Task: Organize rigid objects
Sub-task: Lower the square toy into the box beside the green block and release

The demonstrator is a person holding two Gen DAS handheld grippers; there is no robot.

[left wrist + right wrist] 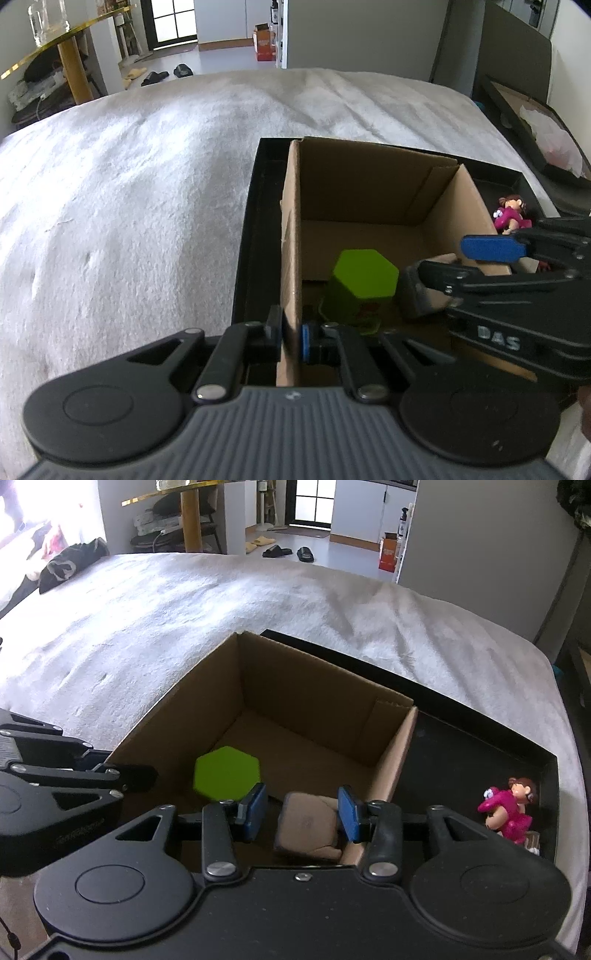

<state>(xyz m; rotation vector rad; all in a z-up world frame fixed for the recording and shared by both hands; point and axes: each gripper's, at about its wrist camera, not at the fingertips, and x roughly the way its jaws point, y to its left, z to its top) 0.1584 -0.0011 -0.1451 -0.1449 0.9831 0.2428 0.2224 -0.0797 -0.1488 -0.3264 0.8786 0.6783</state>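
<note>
An open cardboard box (369, 192) (317, 686) stands inside a shallow black tray (255, 229) (480, 746) on a white bedcover. My left gripper (291, 332) is shut on the box's left wall, one pad on each side of the cardboard. A green hexagonal block (364, 280) (227, 775) lies on the box floor. My right gripper (303, 808) (454, 262) reaches down into the box's near right corner. It is shut on a tan rounded block (308, 825) (417, 299), which is low in the box beside the green one.
A pink figurine (511, 216) (511, 810) stands in the tray, outside the box on its right. A dark frame (532, 122) leans at the bed's right edge. The bedcover (147, 184) stretches left and far of the tray. A dark bag (70, 566) lies far left.
</note>
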